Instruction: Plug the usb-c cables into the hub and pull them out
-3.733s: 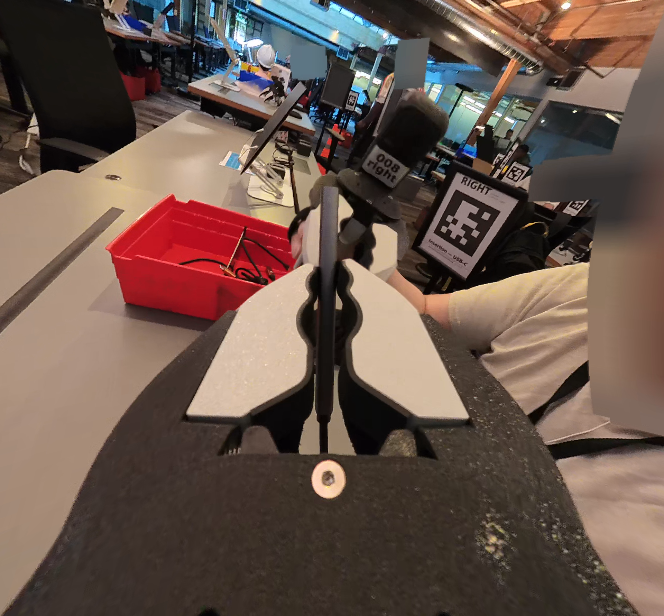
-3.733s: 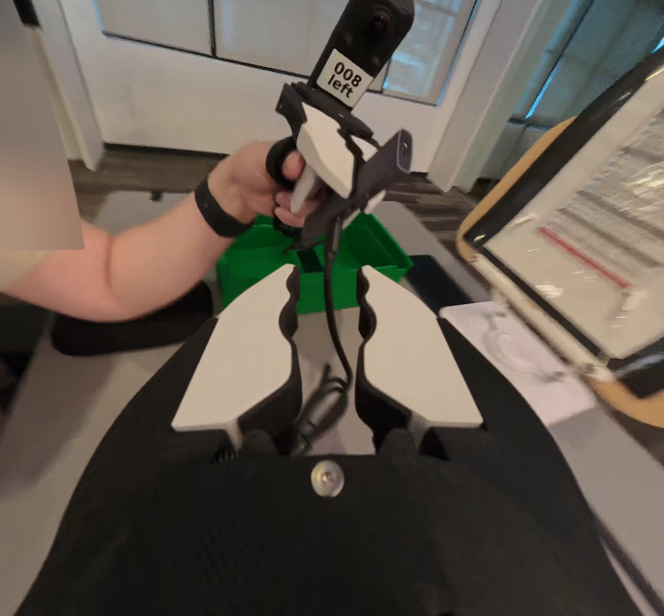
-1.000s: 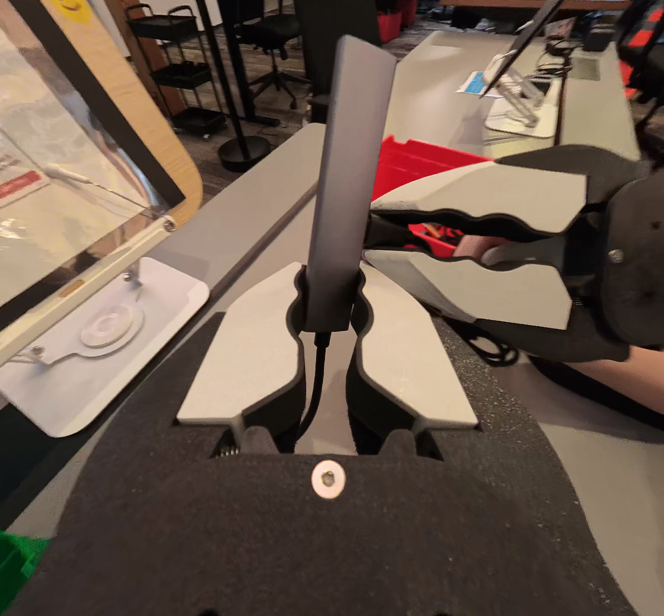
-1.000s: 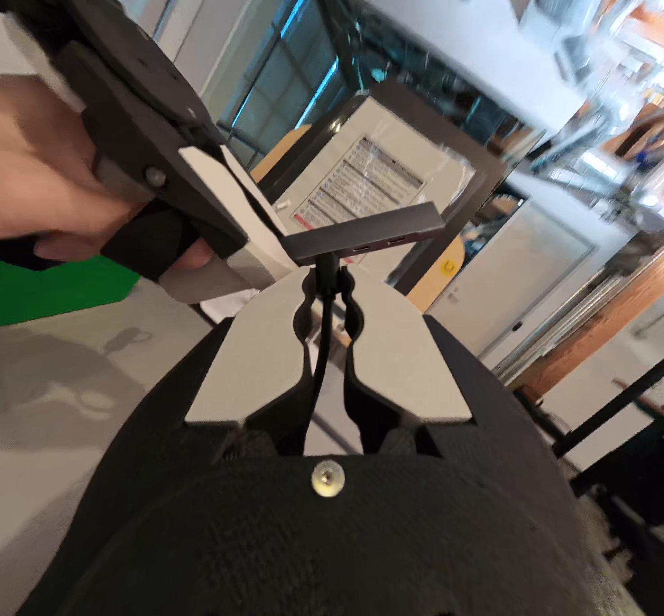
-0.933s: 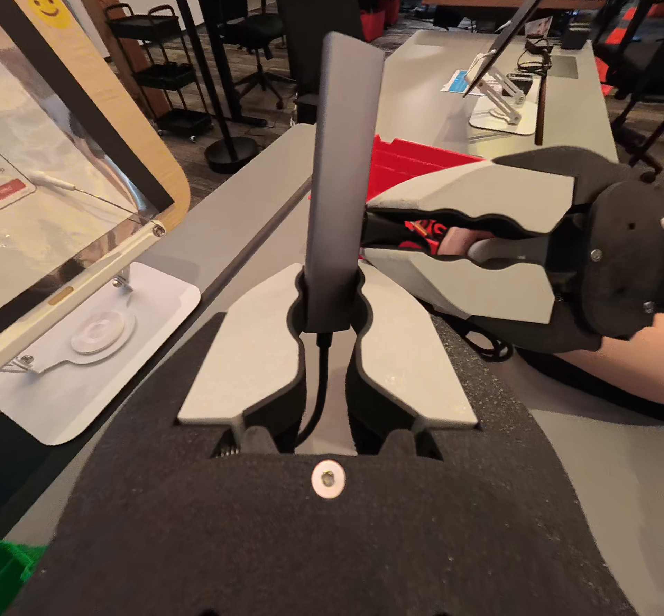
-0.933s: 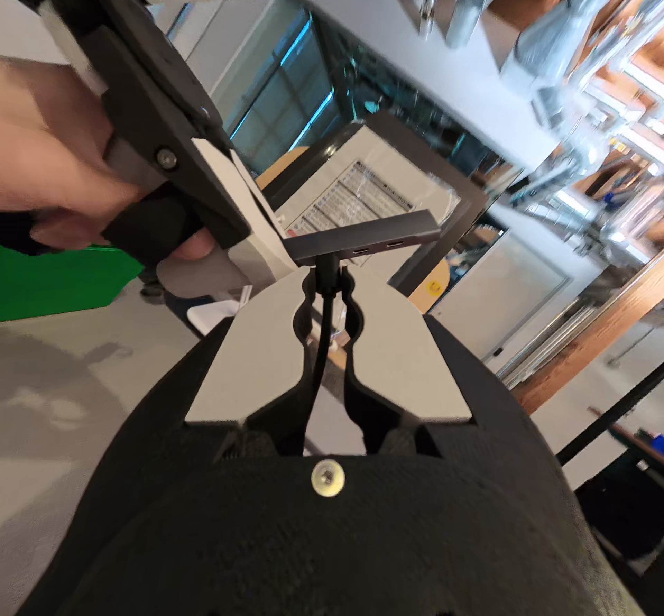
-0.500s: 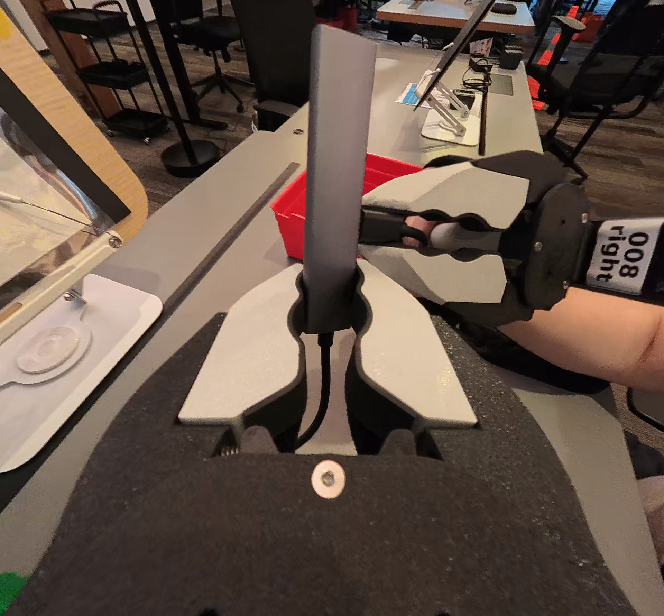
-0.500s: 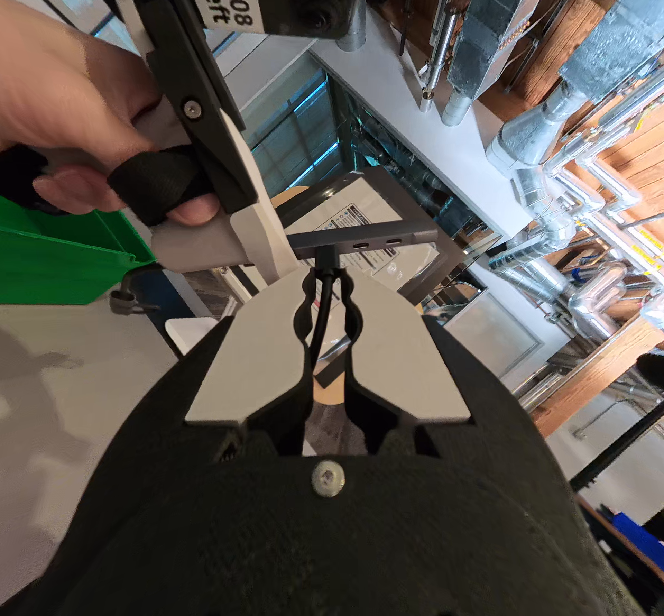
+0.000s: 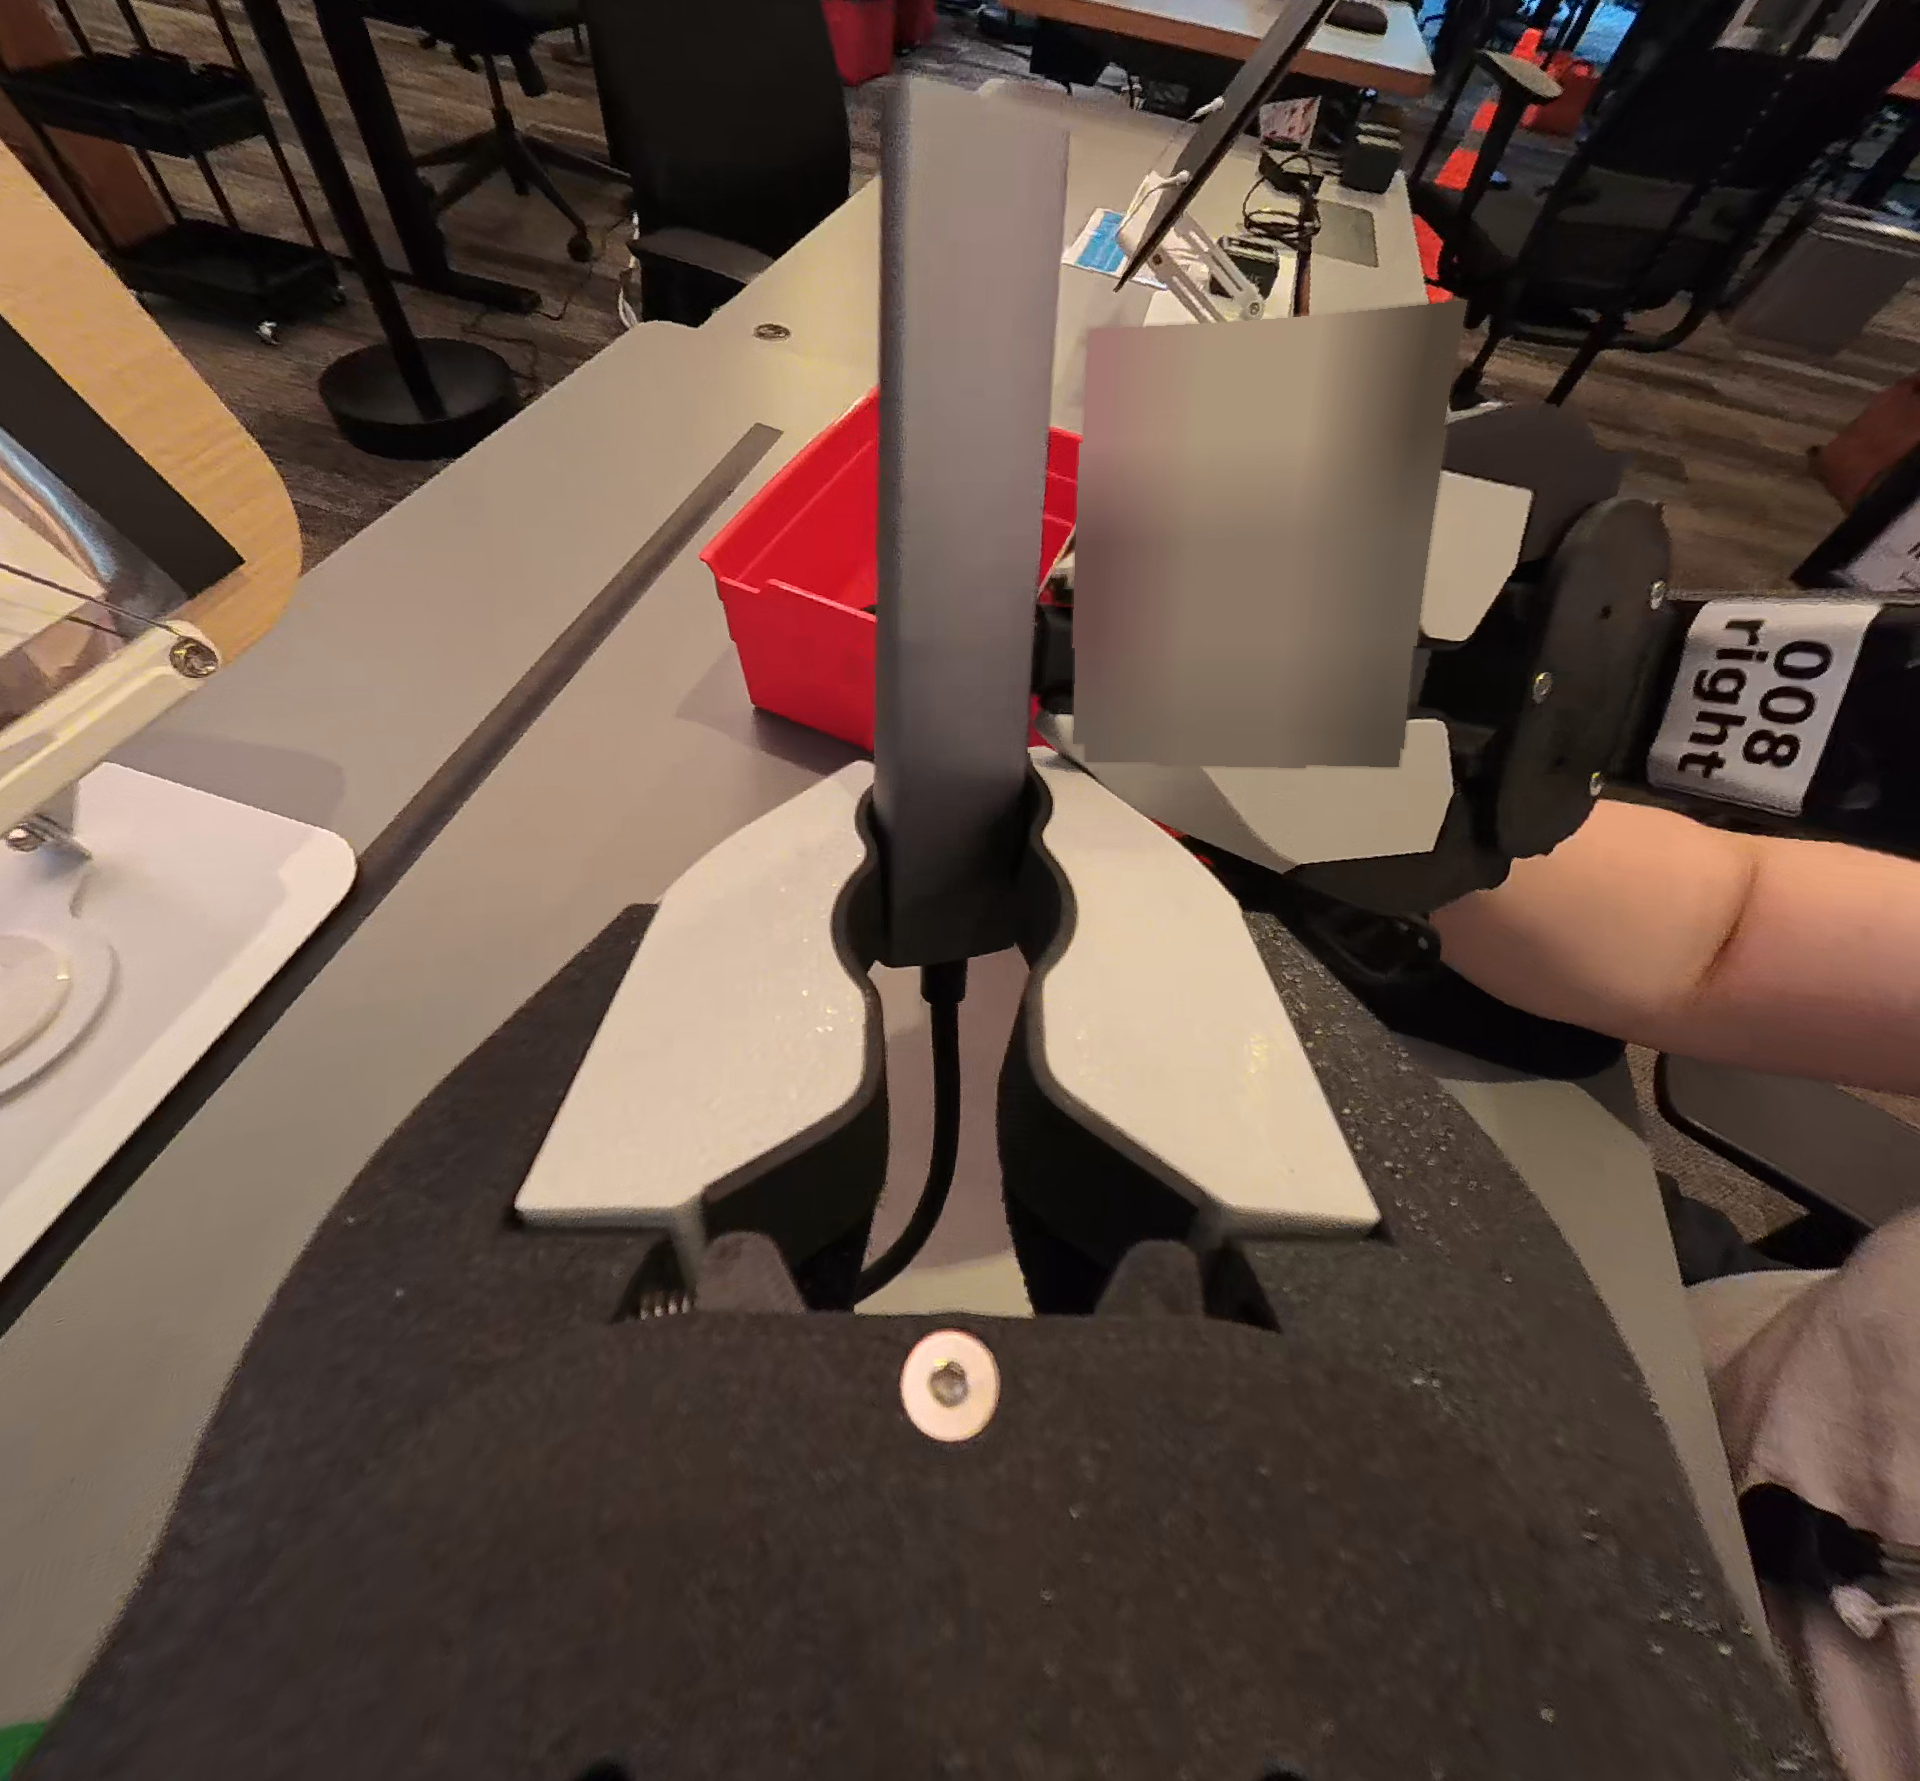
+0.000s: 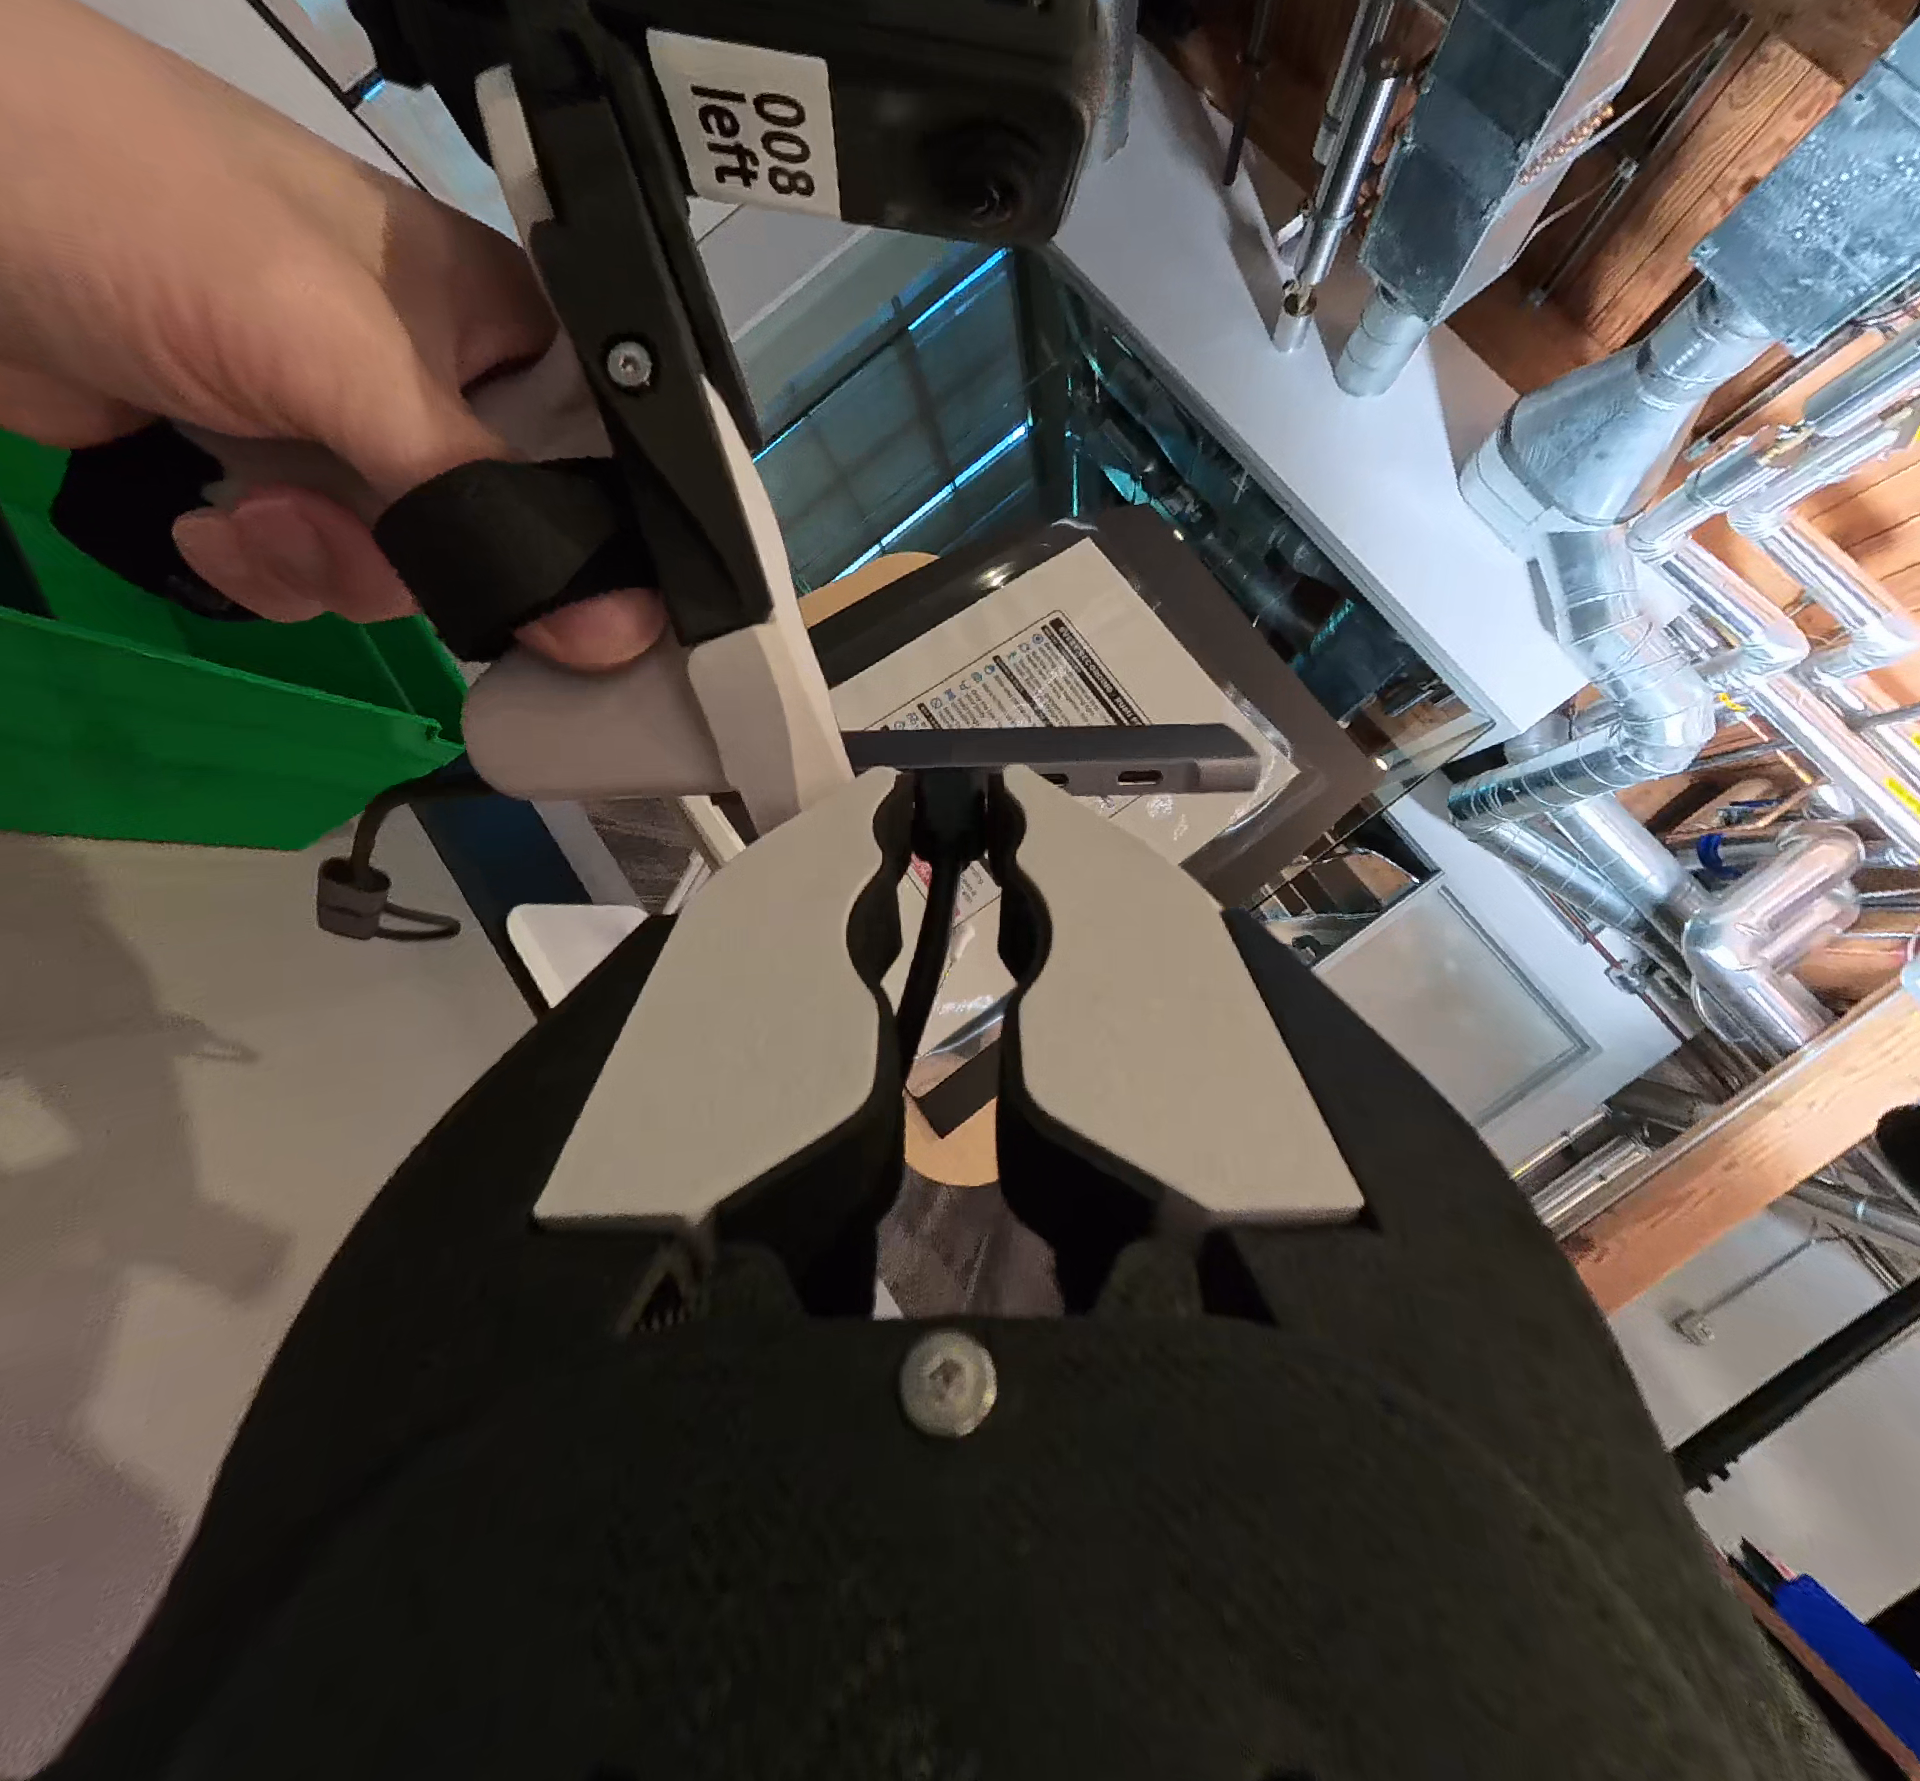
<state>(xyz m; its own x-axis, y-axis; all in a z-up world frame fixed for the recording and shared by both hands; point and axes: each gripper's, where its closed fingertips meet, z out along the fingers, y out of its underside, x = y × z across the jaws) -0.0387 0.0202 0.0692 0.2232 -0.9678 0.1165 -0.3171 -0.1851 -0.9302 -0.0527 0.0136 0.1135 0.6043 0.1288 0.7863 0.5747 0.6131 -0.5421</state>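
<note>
Currently: hub (image 9: pixel 971 484) upright above tabletop (image 9: pixel 520 692), clenched at base in left gripper (image 9: pixel 951 884), braced; right gripper (image 10: pixel 948 812) pinches usb-c cable plug (image 10: pixel 940 801) at hub's side port, seemingly seated.

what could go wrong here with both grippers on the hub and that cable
The left hand-held gripper clamps only the hub's lower end, so a sideways tug may lever it loose. The right hand-held gripper pinches the usb-c cable plug at the hub's edge; an angled pull may strain the port.
</note>
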